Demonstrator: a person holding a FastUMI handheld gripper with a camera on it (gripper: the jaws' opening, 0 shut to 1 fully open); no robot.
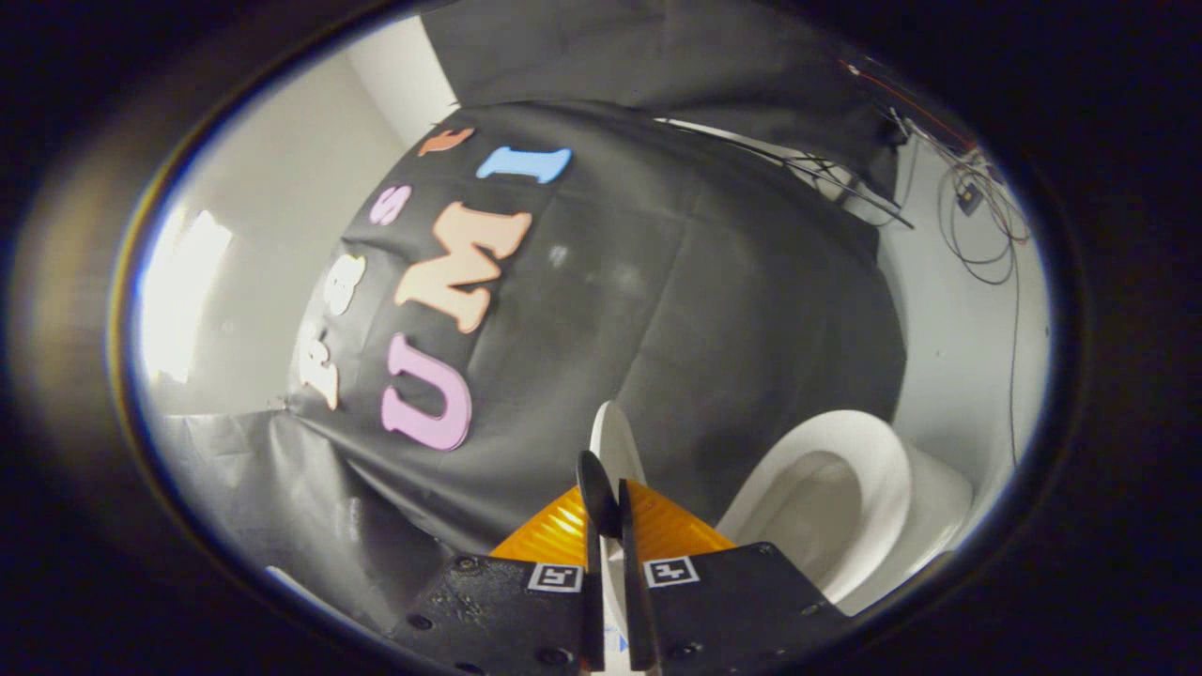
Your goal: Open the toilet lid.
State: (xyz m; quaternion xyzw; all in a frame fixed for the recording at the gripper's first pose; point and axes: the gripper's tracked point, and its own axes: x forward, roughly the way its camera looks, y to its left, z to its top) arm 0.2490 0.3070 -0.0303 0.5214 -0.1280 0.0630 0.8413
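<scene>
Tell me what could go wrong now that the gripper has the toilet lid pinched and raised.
1. The gripper pinches only the thin edge of the toilet lid; it could slip out and slam onto the toilet bowl.
2. Letting go before the lid leans past upright may let it fall shut.
3. Pushing further could press the lid into the black cloth wall behind it.

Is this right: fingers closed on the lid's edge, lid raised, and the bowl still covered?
Not quite. The bowl is uncovered: the gripper view shows its open rim and inside, off to one side of the fingers. The rest holds: the gripper is closed on the edge of the lid, which stands raised.
</scene>
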